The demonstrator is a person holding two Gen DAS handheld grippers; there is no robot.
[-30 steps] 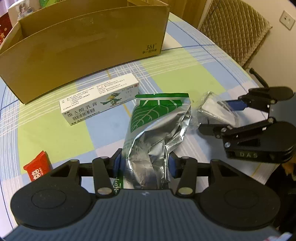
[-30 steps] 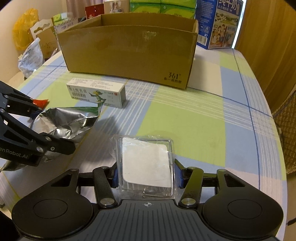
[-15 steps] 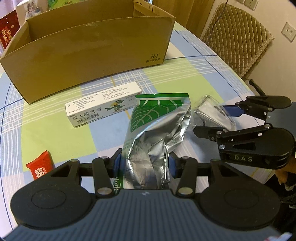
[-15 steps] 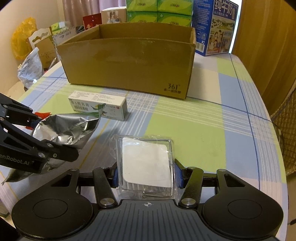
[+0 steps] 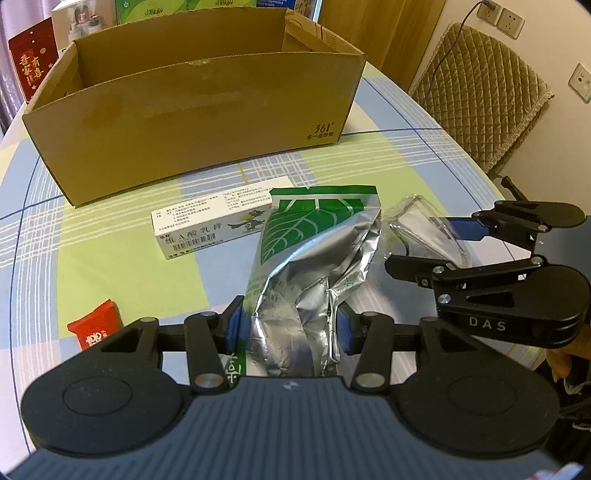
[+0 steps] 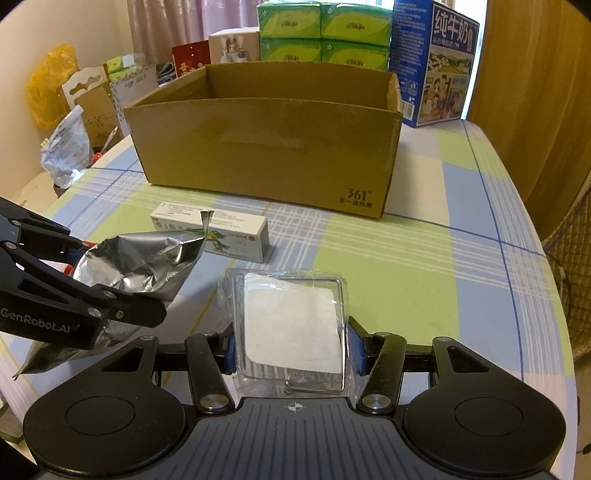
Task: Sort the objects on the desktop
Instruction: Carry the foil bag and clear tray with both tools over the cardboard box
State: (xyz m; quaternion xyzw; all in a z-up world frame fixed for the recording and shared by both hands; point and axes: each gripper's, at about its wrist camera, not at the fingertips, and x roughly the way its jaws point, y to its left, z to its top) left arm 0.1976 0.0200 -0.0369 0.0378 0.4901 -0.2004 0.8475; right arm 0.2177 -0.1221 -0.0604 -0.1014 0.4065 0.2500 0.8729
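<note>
My left gripper (image 5: 288, 328) is shut on a crumpled silver foil pouch (image 5: 306, 266) with a green leaf print, held above the checked tablecloth. My right gripper (image 6: 291, 350) is shut on a clear plastic packet (image 6: 291, 321) with a white square inside. In the left wrist view the right gripper (image 5: 461, 240) hangs to the right with the clear packet (image 5: 424, 225). The foil pouch (image 6: 140, 258) and the left gripper (image 6: 55, 288) show at the left of the right wrist view. An open brown cardboard box (image 5: 199, 107) stands ahead; its inside looks bare (image 6: 273, 140).
A white medicine carton (image 5: 214, 218) lies flat between the grippers and the box (image 6: 221, 232). A small red sachet (image 5: 96, 325) lies at the left. Green tissue packs (image 6: 325, 29) and a blue milk carton (image 6: 436, 62) stand behind the box. A quilted chair (image 5: 480, 88) stands right of the table.
Both grippers have risen and tilted toward the box with their loads still held; more of the box's open top now shows. The right gripper sits higher beside the pouch.
</note>
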